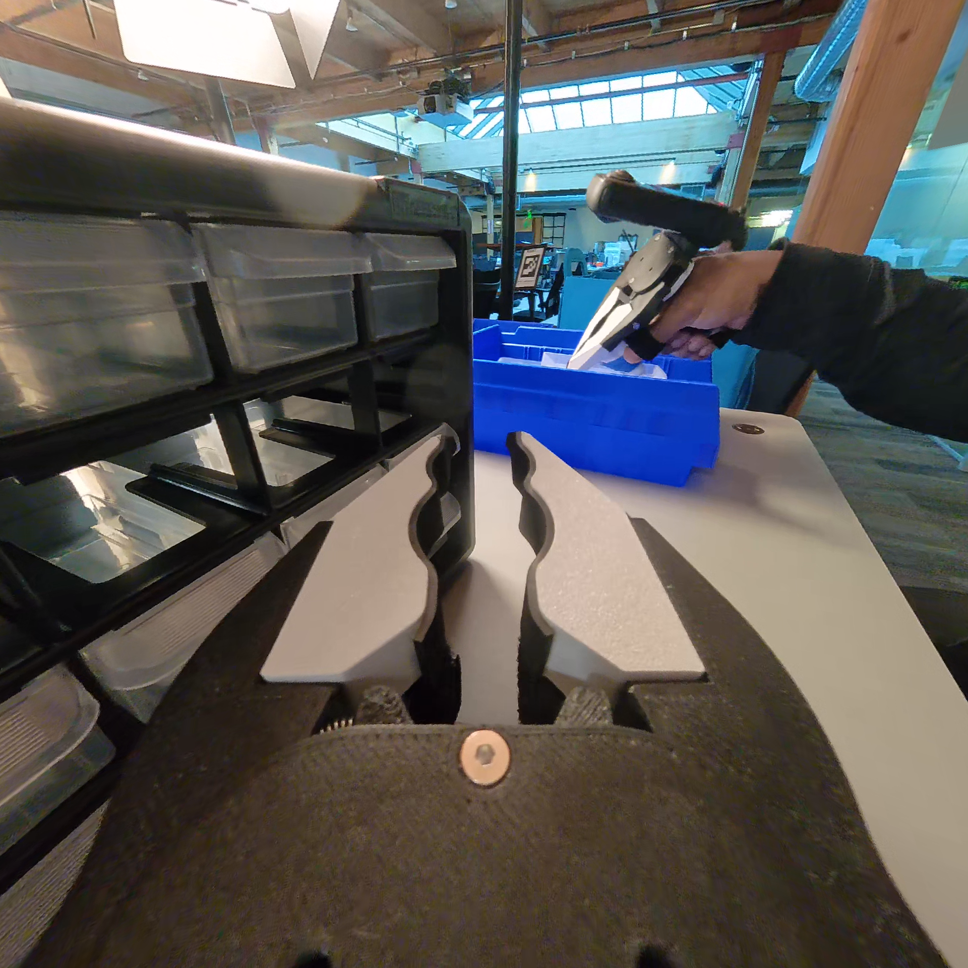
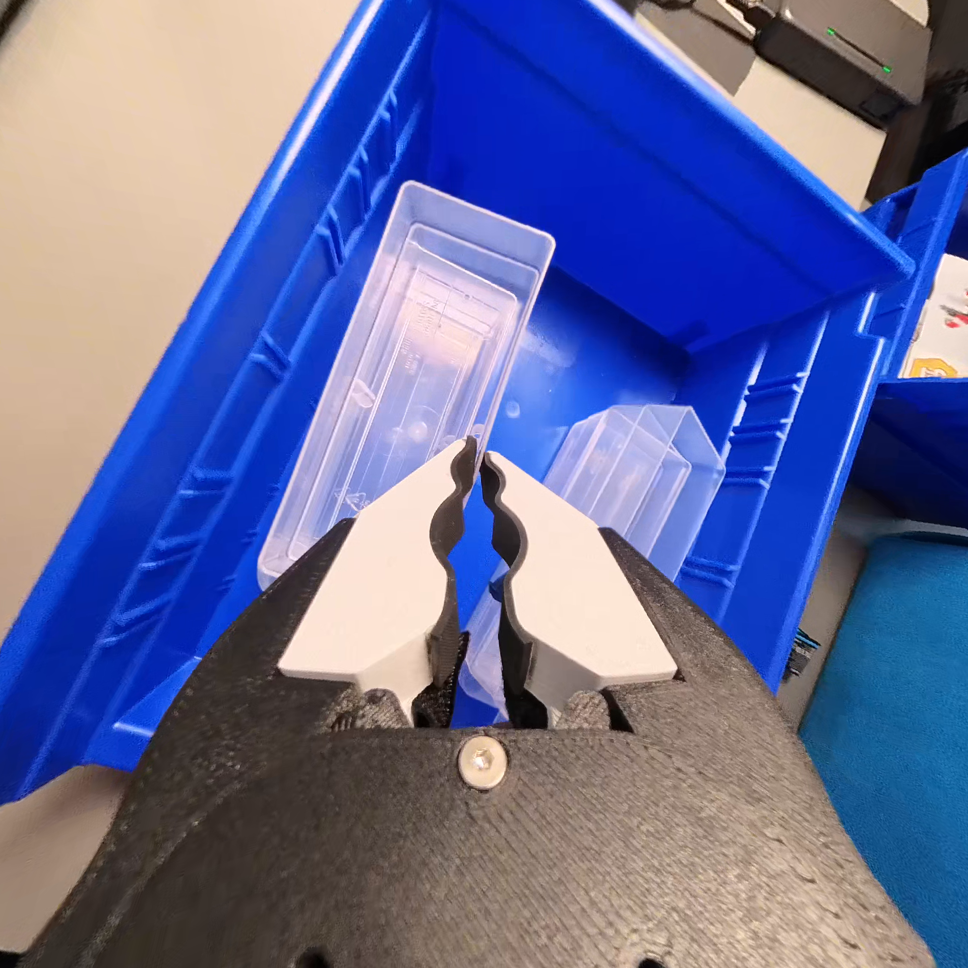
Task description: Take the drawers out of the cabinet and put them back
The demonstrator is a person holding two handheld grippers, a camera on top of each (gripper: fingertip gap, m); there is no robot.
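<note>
Left wrist view: left tongs (image 1: 482, 445) are hovering low over the pale surface (image 1: 733, 602), pointing fwd and about level, tips apart w/ nothing between them. Left fingertip (image 1: 440, 445) is sitting just in front of the black cabinet (image 1: 455, 366)'s right front corner; right tip is over bare surface. Cabinet is filling the left side, its front facing the cam at an angle. Top row is holding clear drawers (image 1: 283, 293), long axes running back into the frame; the row below is showing open slots (image 1: 173, 503); lower rows have drawers in. Behind the tips, a blue bin (image 1: 597, 419) is resting on the surface, well apart from the cabinet. A hand (image 1: 717, 304) in a dark sleeve is reaching in from the right, wrist about level, holding the right tongs (image 1: 581, 361) tilted steeply down-left into the bin.

Right wrist view: right tongs (image 2: 479, 453) are pointing down into the blue bin (image 2: 524, 157), tips together, clamped on the thin right side wall of a clear drawer (image 2: 419, 356). That drawer is lying in the bin open side up, long axis running from near the tongs away toward the bin's far wall, leaning slightly right. A 2nd clear drawer (image 2: 644, 471) is sitting to the right near the bin's side wall, tipped on edge; its exact heading is hard to tell.
</note>
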